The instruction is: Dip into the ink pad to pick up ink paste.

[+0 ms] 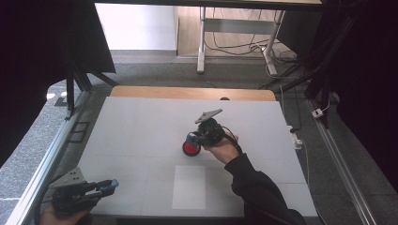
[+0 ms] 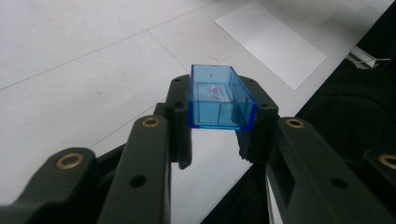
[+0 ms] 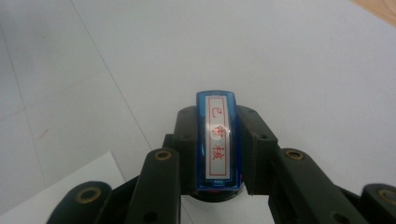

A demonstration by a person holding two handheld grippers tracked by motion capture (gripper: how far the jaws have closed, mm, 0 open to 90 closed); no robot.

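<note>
While the left gripper [image 2: 223, 135] clamps a clear blue cap [image 2: 220, 98], right gripper [image 3: 219, 154] grips blue stamp [image 3: 218, 140] over red pad [image 1: 191, 148], white sheet [image 1: 188, 186] nearby

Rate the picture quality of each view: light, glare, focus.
High view: table evenly lit, surroundings almost black, the right gripper over the red ink pad small and soft. Left gripper view: blue cap sharp, near black jaws blurred. Right gripper view: stamp fairly sharp, a pale glare patch on its label, table behind soft.
</note>
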